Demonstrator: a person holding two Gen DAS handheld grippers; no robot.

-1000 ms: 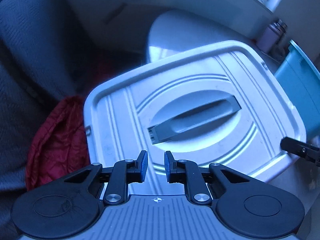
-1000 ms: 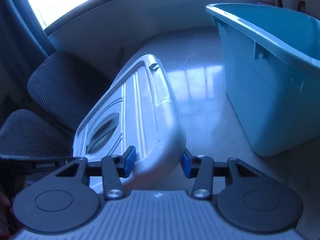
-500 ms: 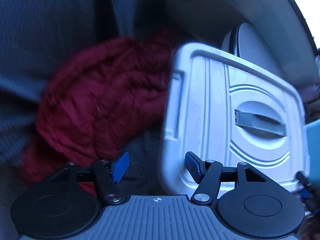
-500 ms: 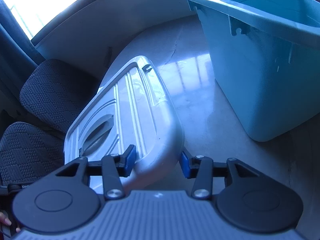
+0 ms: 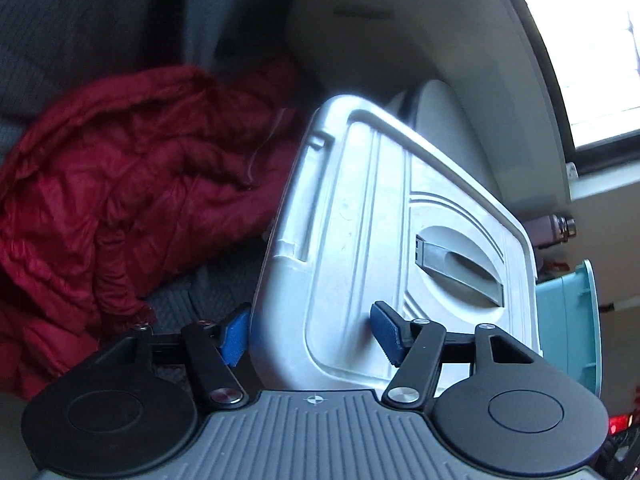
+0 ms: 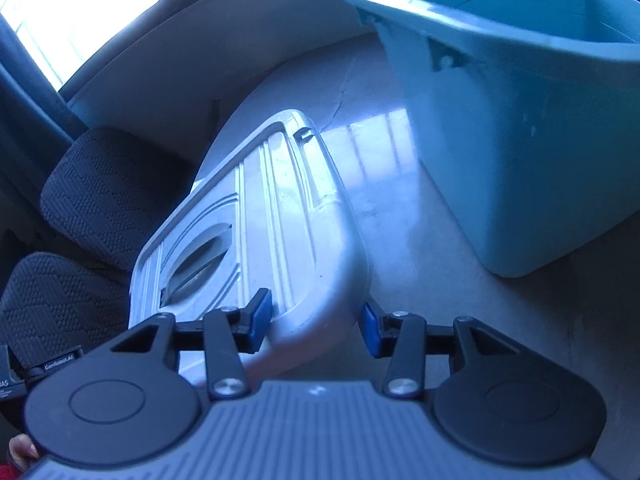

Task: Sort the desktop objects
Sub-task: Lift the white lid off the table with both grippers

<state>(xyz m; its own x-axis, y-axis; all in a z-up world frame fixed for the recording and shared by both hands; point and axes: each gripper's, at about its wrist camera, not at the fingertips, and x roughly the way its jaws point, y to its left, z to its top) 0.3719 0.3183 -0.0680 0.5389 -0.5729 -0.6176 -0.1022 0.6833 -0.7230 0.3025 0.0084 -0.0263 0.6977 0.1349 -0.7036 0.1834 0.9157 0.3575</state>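
Note:
A white plastic lid with a grey recessed handle is held tilted in the air. My right gripper is shut on one corner of the lid, one blue pad on top and one underneath. My left gripper stands open, its wide-spread fingers straddling another corner of the lid; the left pad sits just outside the rim and the right pad over the top face. The teal storage bin stands open on the table to the right.
A crumpled red jacket lies on dark fabric chairs left of the lid. The pale round table carries the bin. A purple bottle stands far back. Part of a hand shows at the lower left.
My left gripper went from nearly shut to wide open, swung left past the red jacket and now brackets the lid's corner. The right gripper kept its hold while the bin drew nearer.

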